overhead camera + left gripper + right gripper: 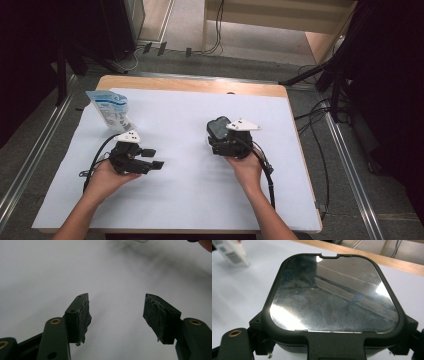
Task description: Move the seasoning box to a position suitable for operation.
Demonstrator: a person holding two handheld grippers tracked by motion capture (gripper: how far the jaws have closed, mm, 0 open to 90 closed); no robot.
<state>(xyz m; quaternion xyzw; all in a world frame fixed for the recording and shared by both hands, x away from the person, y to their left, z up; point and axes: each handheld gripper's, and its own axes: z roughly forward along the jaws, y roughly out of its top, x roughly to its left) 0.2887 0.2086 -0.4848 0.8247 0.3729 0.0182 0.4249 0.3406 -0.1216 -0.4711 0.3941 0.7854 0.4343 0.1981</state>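
Between right hand-held gripper [334, 345] jaws, mirror [334, 293]

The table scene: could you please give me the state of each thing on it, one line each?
Left tool: open, nothing between its jaws, above the white sheet.
Right tool: shut on the black mirror, held off the sheet.
Black mirror: gripped at its sides, glossy face up, reflecting the room.
Blue-and-white pouch: lying on the sheet, untouched.

Black container [334, 302], rounded-square, glossy reflective lid with small notch at far edge. Held level above white-covered table, right of centre, clamped by its sides between jaws of right hand-held gripper [226, 136].
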